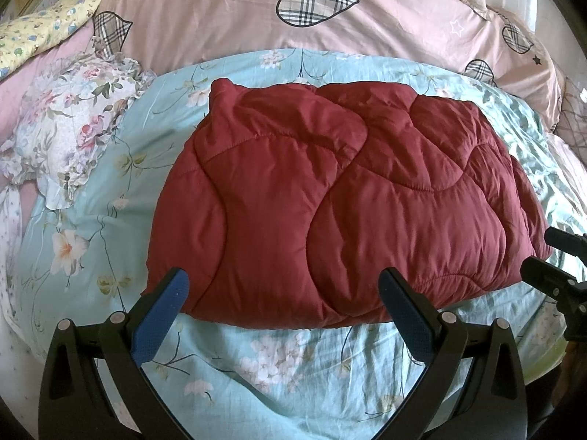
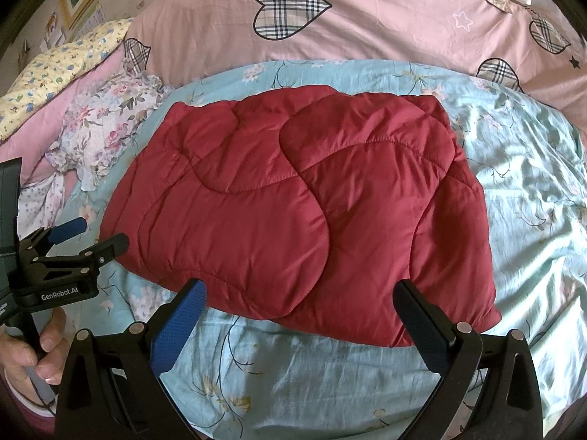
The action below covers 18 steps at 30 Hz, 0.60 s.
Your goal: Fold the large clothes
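- The red quilted jacket point(image 1: 330, 198) lies folded into a thick bundle in the middle of the bed, on the pale blue flowered sheet point(image 1: 279, 363). Its near edge faces both grippers.
- The left gripper point(image 1: 284, 300) hovers just short of that near edge with its fingers spread wide and nothing between them. In the right wrist view it shows from the side point(image 2: 90, 236), also apart, beside the bundle's left corner.
- The right gripper point(image 2: 299, 310) is likewise spread wide and empty, just in front of the near edge toward the right corner.
- The bundle looks close to done, so the step in hand is probably one more fold, or a tidy-up of the edges.
- For a fold, take the near edge at both corners at once, pushing each lower finger under all the layers, not just the top one.
- The padding is puffy and the shell looks slippery, so bite deep before clamping; a shallow pinch may slide off.
- Lift both corners evenly and carry them over to the far edge, near the pink heart-patterned quilt point(image 1: 227, 11), keeping the edge straight.
- Avoid catching the sheet in the same pinch.
- Stay off the flowered pillow point(image 1: 69, 121) at the left.
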Tool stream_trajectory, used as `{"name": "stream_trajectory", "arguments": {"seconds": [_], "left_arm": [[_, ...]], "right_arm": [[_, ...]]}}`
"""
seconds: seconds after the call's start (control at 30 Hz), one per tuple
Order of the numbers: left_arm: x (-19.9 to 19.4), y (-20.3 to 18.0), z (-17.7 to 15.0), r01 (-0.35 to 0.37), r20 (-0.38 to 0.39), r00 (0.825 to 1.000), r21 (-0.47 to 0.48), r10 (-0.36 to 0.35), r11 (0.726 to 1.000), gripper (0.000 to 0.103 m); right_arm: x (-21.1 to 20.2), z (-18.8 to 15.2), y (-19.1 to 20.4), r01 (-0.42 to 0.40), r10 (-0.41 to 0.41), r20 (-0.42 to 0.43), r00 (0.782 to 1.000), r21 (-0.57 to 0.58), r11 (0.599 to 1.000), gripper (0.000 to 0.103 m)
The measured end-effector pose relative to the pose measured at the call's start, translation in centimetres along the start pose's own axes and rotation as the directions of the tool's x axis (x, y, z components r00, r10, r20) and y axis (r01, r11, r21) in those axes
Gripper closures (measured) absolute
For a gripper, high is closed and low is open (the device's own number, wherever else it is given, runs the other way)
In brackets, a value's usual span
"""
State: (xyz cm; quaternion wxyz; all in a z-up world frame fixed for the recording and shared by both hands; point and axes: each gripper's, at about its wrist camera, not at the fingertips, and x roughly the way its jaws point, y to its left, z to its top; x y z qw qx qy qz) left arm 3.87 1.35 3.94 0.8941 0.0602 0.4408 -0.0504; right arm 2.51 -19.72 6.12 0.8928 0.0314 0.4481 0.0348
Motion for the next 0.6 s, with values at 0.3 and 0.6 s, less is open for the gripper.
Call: {"name": "stream_trajectory", "arguments": {"seconds": [0.3,0.6], "left_arm": [[-0.10,0.11,0.33,-0.002,0.004,1.000,0.000,0.002,1.000,0.000],[0.59,0.37,0.77,0.026,-0.009,1.000,-0.016,-0.026,1.000,0.000]], "right_arm": [[-0.21,0.35,-0.03,0.009,-0.009,0.016,1.000,0.006,1.000,0.001],[0.23,0.44,-0.82,0.012,-0.012,0.025,1.000,0.022,1.000,0.001]]}}
